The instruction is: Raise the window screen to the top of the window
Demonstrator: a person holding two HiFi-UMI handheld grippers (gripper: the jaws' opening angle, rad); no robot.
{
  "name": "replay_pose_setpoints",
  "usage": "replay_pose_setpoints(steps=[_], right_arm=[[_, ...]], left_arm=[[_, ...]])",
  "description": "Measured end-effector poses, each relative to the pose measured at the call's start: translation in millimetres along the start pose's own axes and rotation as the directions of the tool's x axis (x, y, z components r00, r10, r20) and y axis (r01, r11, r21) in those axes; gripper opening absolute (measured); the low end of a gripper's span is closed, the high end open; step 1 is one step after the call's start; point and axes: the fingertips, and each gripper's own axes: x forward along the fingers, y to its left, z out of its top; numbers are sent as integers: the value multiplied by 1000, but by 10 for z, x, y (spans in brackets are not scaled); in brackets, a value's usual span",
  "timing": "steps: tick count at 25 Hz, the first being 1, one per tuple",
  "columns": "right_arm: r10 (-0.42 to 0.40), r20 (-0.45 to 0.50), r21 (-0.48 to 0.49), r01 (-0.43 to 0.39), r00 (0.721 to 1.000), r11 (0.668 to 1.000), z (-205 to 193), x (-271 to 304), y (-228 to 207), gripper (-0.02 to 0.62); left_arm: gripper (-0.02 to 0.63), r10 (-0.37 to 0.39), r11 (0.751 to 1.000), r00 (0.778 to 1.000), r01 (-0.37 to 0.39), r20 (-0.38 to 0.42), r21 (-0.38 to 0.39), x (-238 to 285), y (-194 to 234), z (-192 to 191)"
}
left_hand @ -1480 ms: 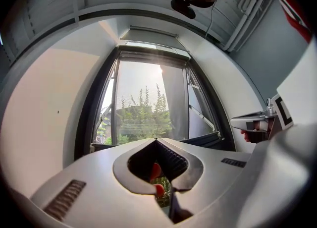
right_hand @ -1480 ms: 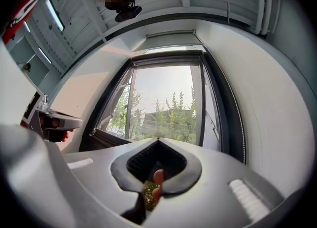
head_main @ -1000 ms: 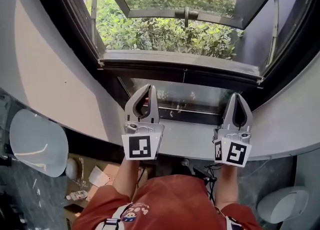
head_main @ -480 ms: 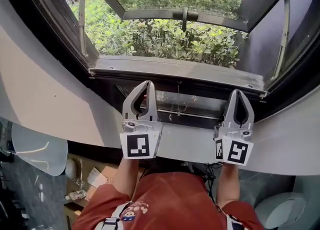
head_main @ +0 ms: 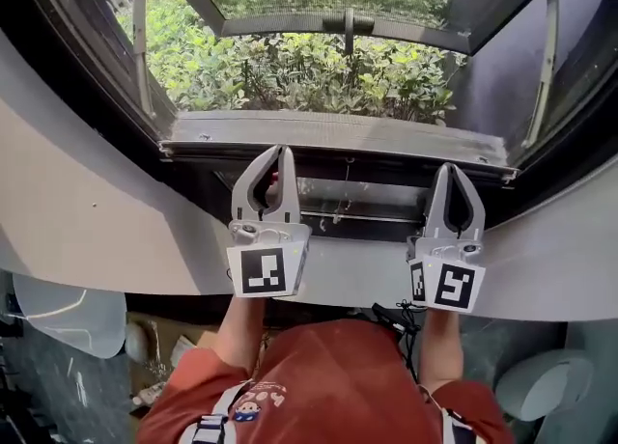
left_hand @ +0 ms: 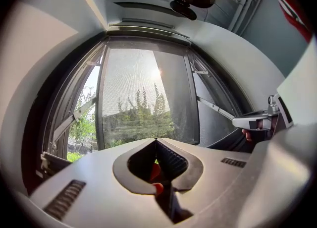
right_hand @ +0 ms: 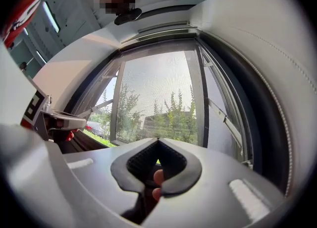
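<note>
The window screen (left_hand: pixel 143 93) is a fine mesh across the middle of the window; in both gripper views my jaws hide its lower edge. In the head view a grey bar with a small handle (head_main: pixel 348 23) runs under the mesh, and shrubs show unscreened below it. My left gripper (head_main: pixel 279 151) and right gripper (head_main: pixel 452 169) are shut and hold nothing. Both point at the window just short of the grey sill rail (head_main: pixel 333 130), touching nothing. The left gripper view shows the shut tips (left_hand: pixel 155 140), and the right gripper view shows its own (right_hand: pixel 158 140).
Metal stay arms (head_main: pixel 551 56) (head_main: pixel 141 37) stand at both sides of the opening. A thin cord (head_main: pixel 345 170) hangs under the sill rail. A curved white ledge (head_main: pixel 97 230) wraps the window's foot. White round seats (head_main: pixel 58 309) and clutter lie on the floor below.
Both grippers have moved forward together toward the sill rail and stayed shut. The head view has come closer to the window.
</note>
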Motion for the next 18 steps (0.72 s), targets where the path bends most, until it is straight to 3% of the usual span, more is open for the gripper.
replay_pose_setpoints(steps=[8,11,12,13,16,18], right_arm=[[-1,-5,-61,1,1000,998,-24,3,19,11],[48,8,-122,-47,999,991,-1,8,87,19],[73,5,-141,-72,997,987,6,13,119,66],[95,2,-160,-94,995,983,16,20,150,68],[167,-10,-241,-165,986,957,38,36,259,75],[221,-53,-315,-227,974,922,-15,39,347,89]], left_arm=[[6,-22,1000,1000,22,-23,18,10,32,-91],[7,-63,996,997,66,-44,65,17,-15,-122],[11,-73,993,996,77,-48,84,14,-32,-124],[19,-81,990,995,87,-58,110,5,-46,-134],[46,-124,957,985,150,-117,249,-40,-101,-212],[73,-155,925,977,195,-145,325,-63,-150,-296]])
